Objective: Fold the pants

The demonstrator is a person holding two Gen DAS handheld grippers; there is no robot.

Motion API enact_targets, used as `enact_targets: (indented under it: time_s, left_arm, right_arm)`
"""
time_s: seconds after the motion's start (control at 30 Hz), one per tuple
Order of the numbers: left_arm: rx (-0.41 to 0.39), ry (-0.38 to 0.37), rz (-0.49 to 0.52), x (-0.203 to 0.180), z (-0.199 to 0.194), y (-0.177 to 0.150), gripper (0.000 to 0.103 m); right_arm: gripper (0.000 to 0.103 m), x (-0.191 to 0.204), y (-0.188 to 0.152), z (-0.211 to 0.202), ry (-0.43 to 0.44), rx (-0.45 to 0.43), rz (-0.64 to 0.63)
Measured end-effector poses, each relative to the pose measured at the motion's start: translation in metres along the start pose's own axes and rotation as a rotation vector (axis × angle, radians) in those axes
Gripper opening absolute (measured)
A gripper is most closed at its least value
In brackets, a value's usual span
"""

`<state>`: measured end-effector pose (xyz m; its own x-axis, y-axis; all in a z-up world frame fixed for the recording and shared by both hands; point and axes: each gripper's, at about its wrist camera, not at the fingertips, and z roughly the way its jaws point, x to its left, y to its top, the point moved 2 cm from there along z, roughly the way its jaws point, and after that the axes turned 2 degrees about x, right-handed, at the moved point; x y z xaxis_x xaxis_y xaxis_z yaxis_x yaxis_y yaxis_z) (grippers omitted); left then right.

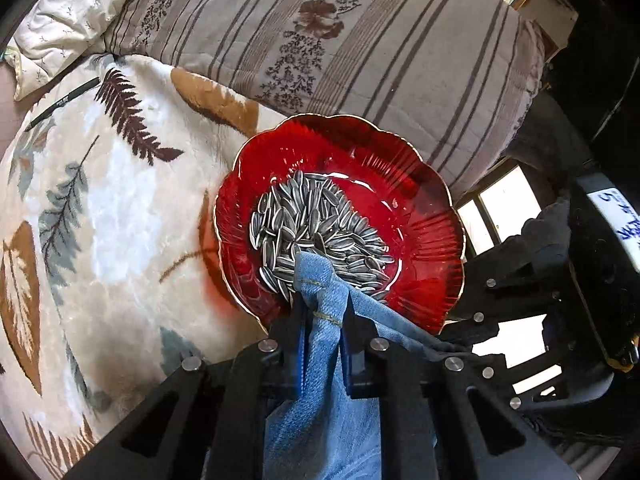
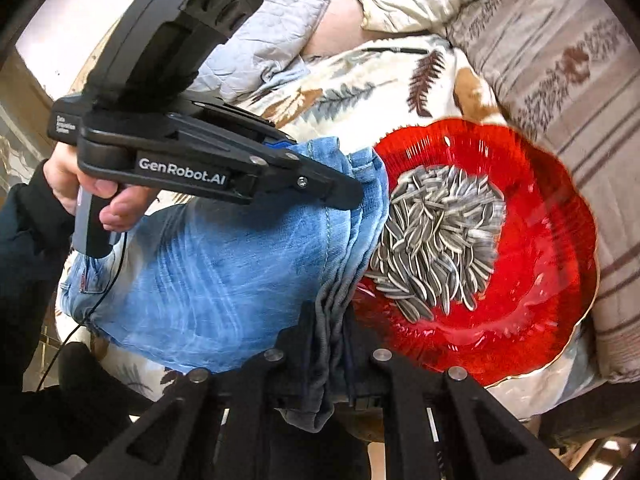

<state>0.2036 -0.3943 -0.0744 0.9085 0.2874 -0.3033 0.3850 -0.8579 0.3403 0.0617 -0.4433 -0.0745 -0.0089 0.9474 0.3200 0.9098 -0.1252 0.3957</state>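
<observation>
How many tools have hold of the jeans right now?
2. The left tool pinches one bunched denim edge of the jeans above the red dish; the right tool clamps another edge.

The pants (image 2: 224,264) are light blue with faded white streaks. Grey and white striped seeds (image 2: 436,240) are held in a shiny red dish (image 2: 552,264). The blanket (image 1: 120,216) is cream, printed with brown and grey leaves. Brown stripes and flowers are seen on the pillow (image 1: 360,40).
</observation>
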Motion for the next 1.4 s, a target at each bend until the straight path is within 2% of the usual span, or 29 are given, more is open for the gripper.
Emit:
enact_targets:
  time_s: [0.13, 0.23, 0.33, 0.47, 0.53, 0.67, 0.73, 0.77, 0.8, 0.83, 0.87, 0.9, 0.93, 0.97, 1.03, 1.13, 1.23, 1.4]
  left_arm:
    - [-0.005, -0.002, -0.014, -0.001, -0.029, -0.009, 0.015]
    - [-0.011, 0.052, 0.026, -0.005, -0.066, -0.024, 0.016]
    - [-0.019, 0.123, 0.065, -0.005, -0.098, -0.048, 0.018]
    - [-0.022, 0.202, 0.077, 0.007, -0.132, -0.1, 0.02]
    - [-0.008, 0.232, 0.057, 0.014, -0.136, -0.128, 0.02]
    - [0.07, 0.369, -0.021, 0.051, -0.109, -0.191, 0.02]
    - [0.142, 0.422, -0.106, 0.082, -0.086, -0.222, 0.02]
    - [0.203, 0.469, -0.161, 0.097, -0.076, -0.239, 0.02]
    - [0.222, 0.476, -0.201, 0.101, -0.076, -0.252, 0.02]
    - [0.2, 0.461, -0.222, 0.1, -0.085, -0.264, 0.028]
    - [0.171, 0.451, -0.232, 0.096, -0.094, -0.27, 0.038]
    - [0.126, 0.45, -0.242, 0.089, -0.11, -0.278, 0.068]
    - [0.077, 0.479, -0.248, 0.08, -0.128, -0.284, 0.087]
    - [0.029, 0.497, -0.251, 0.071, -0.144, -0.288, 0.088]
    - [-0.021, 0.471, -0.274, 0.058, -0.164, -0.293, 0.088]
    - [-0.089, 0.447, -0.361, 0.04, -0.183, -0.294, 0.088]
    - [-0.116, 0.403, -0.468, 0.035, -0.174, -0.286, 0.088]
    - [-0.124, 0.343, -0.61, 0.044, -0.124, -0.272, 0.088]
  right_arm:
    - [0.013, 0.001, 0.002, -0.01, 0.03, -0.033, -0.01]
    - [0.013, 0.023, 0.009, -0.031, 0.067, -0.081, -0.051]
    - [0.013, 0.053, 0.017, -0.042, 0.133, -0.112, -0.103]
    - [0.013, 0.113, 0.019, -0.045, 0.213, -0.122, -0.189]
    - [0.013, 0.14, 0.016, -0.033, 0.235, -0.11, -0.216]
    - [0.013, 0.191, 0.007, 0.029, 0.186, -0.069, -0.244]
    - [0.015, 0.208, 0.002, 0.075, 0.134, -0.009, -0.259]
    - [0.015, 0.214, 0.0, 0.097, 0.106, 0.037, -0.267]
    - [0.016, 0.217, -0.002, 0.111, 0.087, 0.085, -0.262]
    - [0.024, 0.22, -0.006, 0.12, 0.086, 0.126, -0.247]
    - [0.032, 0.222, -0.008, 0.115, 0.105, 0.117, -0.251]
    - [0.061, 0.224, -0.009, 0.106, 0.127, 0.1, -0.268]
    - [0.086, 0.226, -0.01, 0.092, 0.147, 0.076, -0.291]
    - [0.088, 0.225, -0.012, 0.076, 0.15, 0.036, -0.304]
    - [0.088, 0.218, -0.013, 0.047, 0.169, -0.029, -0.33]
    - [0.088, 0.195, -0.007, 0.019, 0.146, -0.085, -0.325]
    - [0.088, 0.172, 0.003, 0.014, 0.108, -0.087, -0.298]
    - [0.088, 0.137, 0.027, 0.031, 0.08, -0.058, -0.271]
